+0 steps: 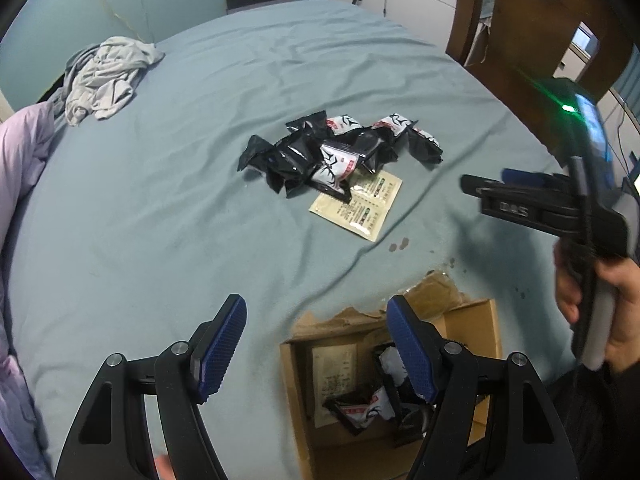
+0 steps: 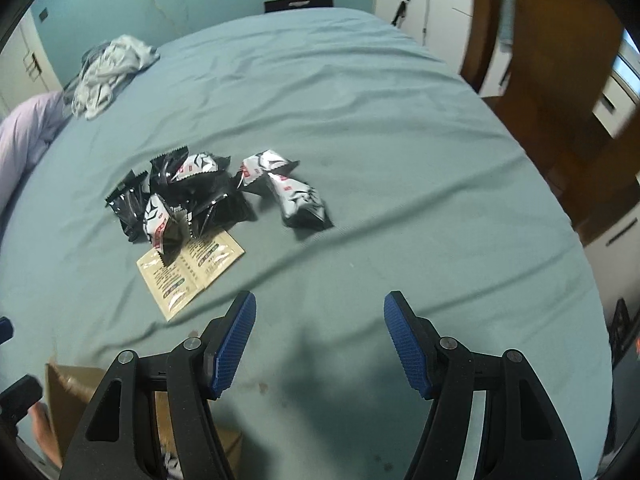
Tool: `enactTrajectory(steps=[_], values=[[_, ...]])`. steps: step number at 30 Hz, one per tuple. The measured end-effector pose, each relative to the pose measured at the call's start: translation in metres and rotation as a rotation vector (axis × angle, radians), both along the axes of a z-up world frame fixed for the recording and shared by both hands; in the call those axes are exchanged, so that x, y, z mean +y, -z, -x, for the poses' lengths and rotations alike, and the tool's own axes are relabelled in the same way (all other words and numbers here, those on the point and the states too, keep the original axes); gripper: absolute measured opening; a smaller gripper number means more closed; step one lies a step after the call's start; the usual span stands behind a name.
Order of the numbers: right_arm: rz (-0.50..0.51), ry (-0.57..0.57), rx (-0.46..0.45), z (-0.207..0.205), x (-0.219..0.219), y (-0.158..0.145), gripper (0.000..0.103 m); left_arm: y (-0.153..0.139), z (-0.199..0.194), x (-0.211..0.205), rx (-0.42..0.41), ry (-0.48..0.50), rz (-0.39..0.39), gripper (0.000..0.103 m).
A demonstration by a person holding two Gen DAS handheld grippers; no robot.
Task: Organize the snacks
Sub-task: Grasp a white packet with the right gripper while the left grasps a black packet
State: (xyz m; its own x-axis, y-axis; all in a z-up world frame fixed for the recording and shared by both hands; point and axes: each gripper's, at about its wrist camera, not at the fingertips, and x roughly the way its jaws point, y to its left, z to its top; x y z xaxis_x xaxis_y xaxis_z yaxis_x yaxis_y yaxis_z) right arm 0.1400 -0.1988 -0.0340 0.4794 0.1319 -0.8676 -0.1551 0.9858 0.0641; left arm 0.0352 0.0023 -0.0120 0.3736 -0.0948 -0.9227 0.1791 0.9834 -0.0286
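A pile of black and white snack packets [image 1: 340,152] lies on the blue-green bed sheet, on top of two beige sachets [image 1: 360,206]. The pile [image 2: 192,196] and sachets [image 2: 188,268] also show in the right wrist view, with one packet [image 2: 300,200] apart at the right. An open cardboard box [image 1: 472,320] sits near me with a few packets [image 1: 368,410] inside. My left gripper [image 1: 318,350] is open and empty above the box's left edge. My right gripper [image 2: 320,344] is open and empty above bare sheet; it also shows in the left wrist view [image 1: 512,196].
Crumpled grey clothes [image 1: 108,76] lie at the bed's far left, beside a lilac duvet [image 1: 20,152]. A wooden headboard [image 1: 532,20] stands at the right. White cabinets [image 2: 424,4] stand behind. Small dark stains [image 1: 400,245] mark the sheet near the box.
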Motion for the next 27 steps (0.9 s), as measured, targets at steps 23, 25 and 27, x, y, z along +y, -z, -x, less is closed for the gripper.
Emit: enactTrajectory(steps=[23,25,27], values=[[-0.182,0.090,0.019,-0.102,0.004,0.049,0.037,0.031,-0.067,0.028,0.000,-0.005,-0.032,0.074],[-0.213,0.086,0.006,-0.094,0.001,0.037,0.037,0.036,-0.078,0.029,-0.008,0.003,-0.038,0.074],[-0.257,0.083,-0.009,-0.084,-0.004,0.026,0.037,0.042,-0.091,0.028,-0.010,0.012,-0.046,0.074]])
